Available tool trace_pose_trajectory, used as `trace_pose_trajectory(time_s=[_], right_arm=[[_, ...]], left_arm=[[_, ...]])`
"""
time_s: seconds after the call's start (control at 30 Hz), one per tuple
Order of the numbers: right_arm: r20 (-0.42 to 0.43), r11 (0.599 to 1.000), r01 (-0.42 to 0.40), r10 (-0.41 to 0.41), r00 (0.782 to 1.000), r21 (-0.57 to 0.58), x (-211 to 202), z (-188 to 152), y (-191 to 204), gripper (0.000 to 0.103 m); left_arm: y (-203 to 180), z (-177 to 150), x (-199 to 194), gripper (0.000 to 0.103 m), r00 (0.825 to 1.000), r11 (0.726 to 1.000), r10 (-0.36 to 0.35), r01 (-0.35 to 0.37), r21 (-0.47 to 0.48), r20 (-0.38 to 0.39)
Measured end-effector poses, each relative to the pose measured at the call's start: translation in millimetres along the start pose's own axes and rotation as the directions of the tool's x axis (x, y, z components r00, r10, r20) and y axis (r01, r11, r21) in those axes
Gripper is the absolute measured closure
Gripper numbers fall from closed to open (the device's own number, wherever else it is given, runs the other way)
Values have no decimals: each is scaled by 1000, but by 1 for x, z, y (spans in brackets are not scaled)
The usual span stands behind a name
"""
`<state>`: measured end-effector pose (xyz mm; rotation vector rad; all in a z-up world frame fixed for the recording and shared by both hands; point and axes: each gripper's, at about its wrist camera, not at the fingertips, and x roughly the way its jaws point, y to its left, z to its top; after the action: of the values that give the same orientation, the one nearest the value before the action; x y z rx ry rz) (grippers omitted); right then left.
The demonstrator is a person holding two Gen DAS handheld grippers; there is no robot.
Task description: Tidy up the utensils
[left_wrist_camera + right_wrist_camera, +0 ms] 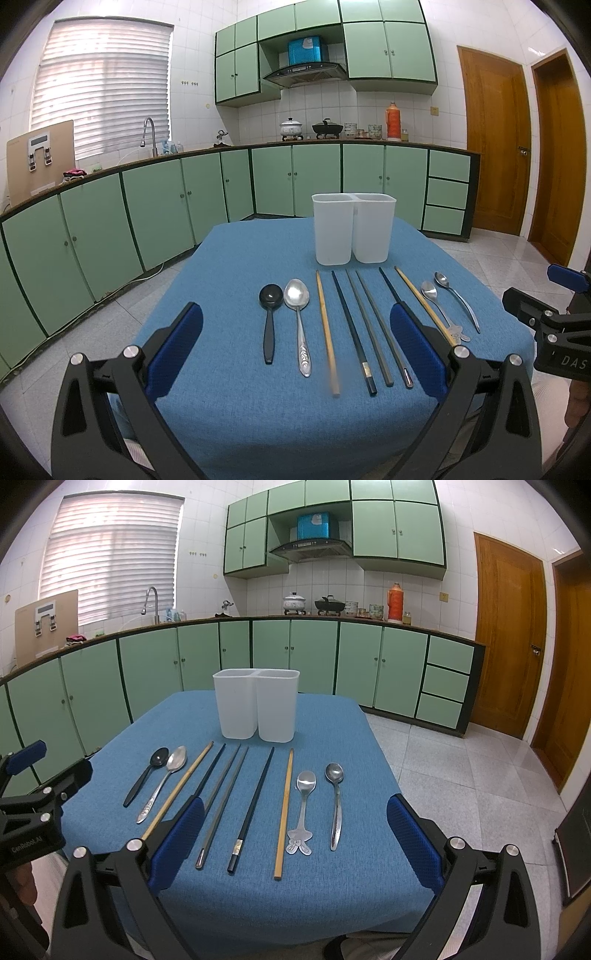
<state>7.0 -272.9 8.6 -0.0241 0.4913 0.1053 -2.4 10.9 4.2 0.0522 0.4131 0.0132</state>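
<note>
Ten utensils lay in a row on the blue-clothed bench (229, 424) in front of you, handles toward you. From your left: a black spoon (270, 317), a large steel spoon (298, 317), a bamboo chopstick (326, 332), a black chopstick (352, 332), two grey chopsticks (373, 332), another black chopstick (255, 805), a second bamboo chopstick (284, 812), a small spoon (303, 805) with a bunny-shaped handle end, and a plain steel spoon (336, 801). None touched its neighbour, as far as could be told. Behind the row, toward the far edge, stood a white two-compartment holder (352, 232), upright, both compartments showing nothing above the rim.

You held both tongs near the bench's near edge, above the handle ends. Your left tongs (295, 354) were spread wide with nothing between the blue pads, framing the spoons and chopsticks on the left. Your right tongs (295, 842) were likewise wide apart and gripping nothing, framing the right-hand chopsticks and two small spoons
</note>
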Motion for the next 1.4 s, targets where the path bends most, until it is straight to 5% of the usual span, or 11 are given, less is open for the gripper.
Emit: trace_pose_trajectory(time_s=[0.77,1.1,1.4], right_arm=[[-1,1000,9,-9,1000,4,8,2,-7,6],[-16,996,76,-75,997,47,43,21,-39,7],[-68,994,98,-95,993,45,78,21,-52,26]], left_arm=[[14,1,11,5,1000,1000,16,-16,-16,-15],[46,20,78,5,989,995,103,-103,5,-102],[55,22,151,5,960,998,70,-65,27,-271]])
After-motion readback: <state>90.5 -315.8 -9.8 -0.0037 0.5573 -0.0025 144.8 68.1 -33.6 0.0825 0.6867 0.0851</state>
